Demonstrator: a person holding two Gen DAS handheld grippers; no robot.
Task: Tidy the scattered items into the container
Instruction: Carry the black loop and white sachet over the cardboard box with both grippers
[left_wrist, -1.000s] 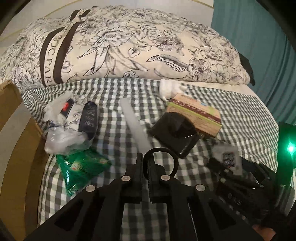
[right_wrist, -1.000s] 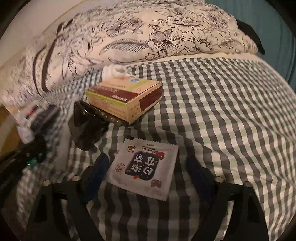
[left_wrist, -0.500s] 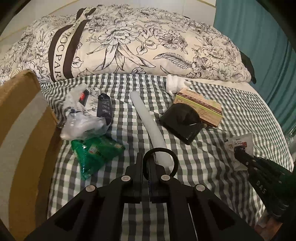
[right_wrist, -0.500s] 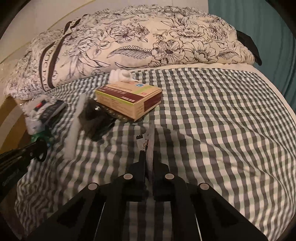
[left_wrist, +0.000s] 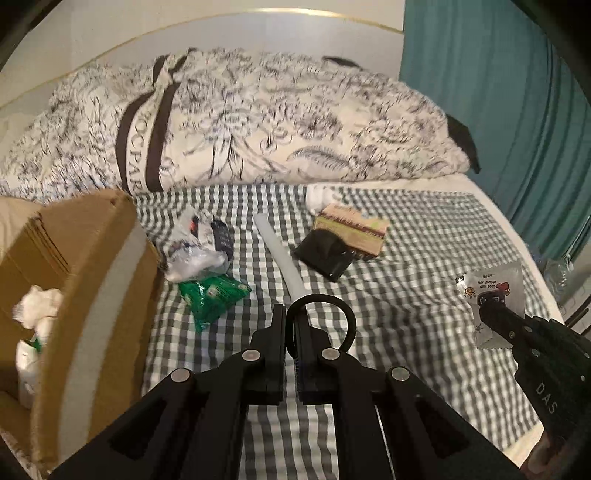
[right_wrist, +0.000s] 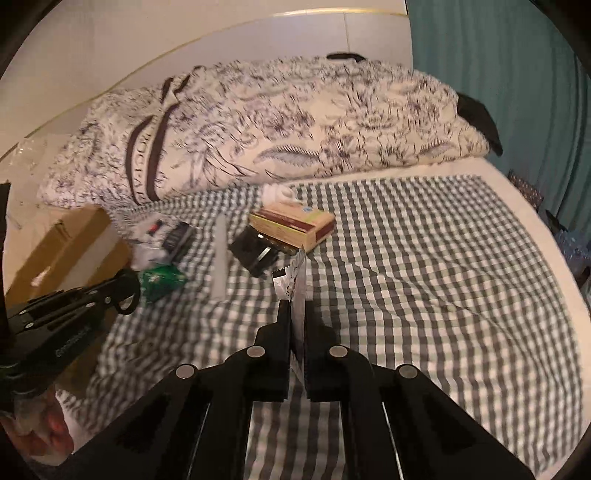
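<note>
My left gripper (left_wrist: 290, 321) is shut on a thin black ring (left_wrist: 350, 323), held above the checked bedsheet. To its left stands the open cardboard box (left_wrist: 92, 266), with white crumpled items inside. My right gripper (right_wrist: 295, 314) is shut on a white printed sachet (right_wrist: 291, 282), seen edge-on; in the left wrist view that sachet (left_wrist: 496, 282) hangs lifted at the right. On the sheet lie a green packet (left_wrist: 214, 295), a clear plastic bag (left_wrist: 195, 254), a white tube (left_wrist: 280, 254), a black case (left_wrist: 325, 253) and a small carton (left_wrist: 351, 227).
A floral duvet (left_wrist: 258, 122) is heaped across the head of the bed. A teal curtain (left_wrist: 498, 92) hangs at the right. The right half of the checked sheet (right_wrist: 443, 277) is bare. The bed's edge curves round on the right.
The right gripper closed on the sachet and lifted it off the sheet. Both grippers rose and drew back, and the cardboard box came into view on the left.
</note>
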